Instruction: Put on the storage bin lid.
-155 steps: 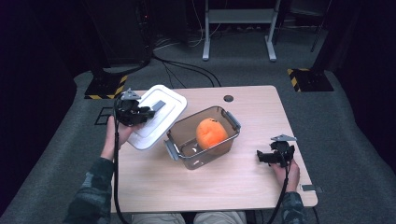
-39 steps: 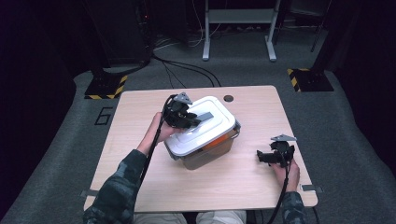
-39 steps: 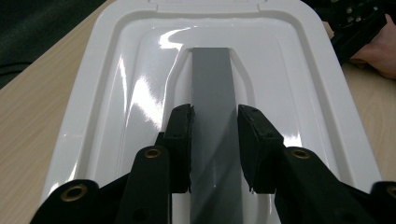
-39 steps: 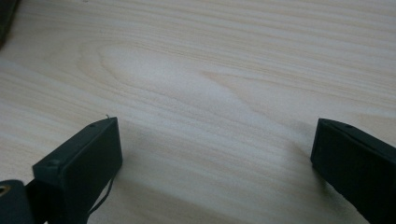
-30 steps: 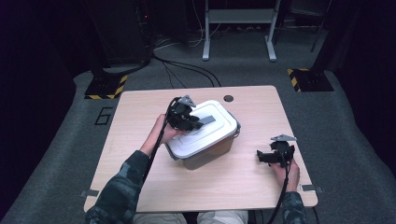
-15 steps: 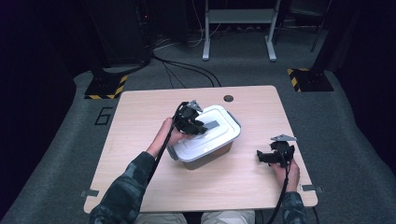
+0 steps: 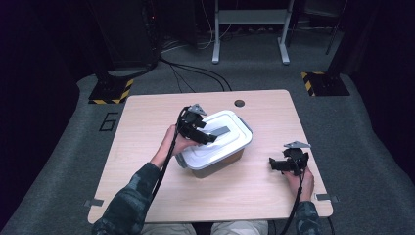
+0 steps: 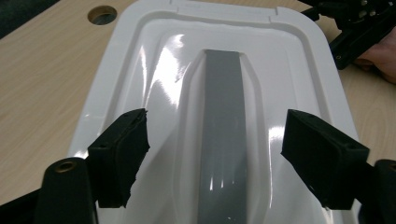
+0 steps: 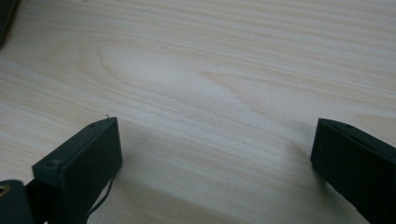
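Now left tool [image 7: 208, 134] over lid [image 7: 222, 139] — jaws just opened.

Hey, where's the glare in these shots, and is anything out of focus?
Left gripper view: bright glare streaks on the white lid beside its grey handle. Right gripper view: the jaws look soft, the table grain sharper. High view: evenly lit table, dark surroundings, slight softness overall.

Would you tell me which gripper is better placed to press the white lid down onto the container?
Left. The left gripper hovers over the white lid, jaws open; the right gripper rests apart.
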Tool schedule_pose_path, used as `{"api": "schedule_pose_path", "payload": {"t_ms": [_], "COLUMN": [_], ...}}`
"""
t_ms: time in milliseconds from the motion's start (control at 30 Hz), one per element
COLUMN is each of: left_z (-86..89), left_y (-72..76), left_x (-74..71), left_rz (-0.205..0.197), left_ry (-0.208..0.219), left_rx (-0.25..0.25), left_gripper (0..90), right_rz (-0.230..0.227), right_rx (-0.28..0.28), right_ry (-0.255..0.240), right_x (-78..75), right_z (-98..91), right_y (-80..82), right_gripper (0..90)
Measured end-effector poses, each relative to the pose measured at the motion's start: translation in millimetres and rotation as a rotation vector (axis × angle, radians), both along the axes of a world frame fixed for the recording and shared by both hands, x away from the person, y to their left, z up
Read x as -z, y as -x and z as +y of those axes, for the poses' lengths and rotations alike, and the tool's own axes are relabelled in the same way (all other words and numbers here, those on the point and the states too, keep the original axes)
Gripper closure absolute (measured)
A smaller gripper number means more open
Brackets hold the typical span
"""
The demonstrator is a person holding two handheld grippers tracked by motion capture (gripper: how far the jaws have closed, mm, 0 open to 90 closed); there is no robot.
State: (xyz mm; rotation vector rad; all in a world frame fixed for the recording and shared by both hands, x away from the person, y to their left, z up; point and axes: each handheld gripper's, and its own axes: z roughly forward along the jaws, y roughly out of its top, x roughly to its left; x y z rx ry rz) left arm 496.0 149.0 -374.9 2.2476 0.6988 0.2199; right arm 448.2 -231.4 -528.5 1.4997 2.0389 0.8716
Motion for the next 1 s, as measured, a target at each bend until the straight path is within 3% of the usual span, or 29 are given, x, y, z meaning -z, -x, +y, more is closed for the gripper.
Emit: {"api": "schedule_pose_path", "payload": {"t_ms": [167, 433, 600, 1000], "left_z": [18.3, 52.7, 77.6, 136.7], "left_y": [7.0, 15.3, 22.8, 39.3], "left_x": [-6.4, -9.9, -12.0, 0.3], "left_rz": [-0.024, -0.047, -0.09, -0.132], "left_ry": [0.024, 0.047, 0.038, 0.036], "left_rx": [-0.039, -0.111, -0.158, -0.294], "left_gripper": [15.9, 14.8, 14.2, 12.6], "right_rz": [0.0, 0.0, -0.001, -0.001], "right_rx": [0.0, 0.002, 0.002, 0.002], "right_ry": [0.0, -0.001, -0.001, -0.001], "right_x": [0.0, 0.1, 0.1, 0.1], "right_z": [0.0, 0.2, 0.2, 0.2], "right_y": [0.0, 0.1, 0.1, 0.2], "right_gripper": [1.4, 1.3, 1.4, 1.4]}}
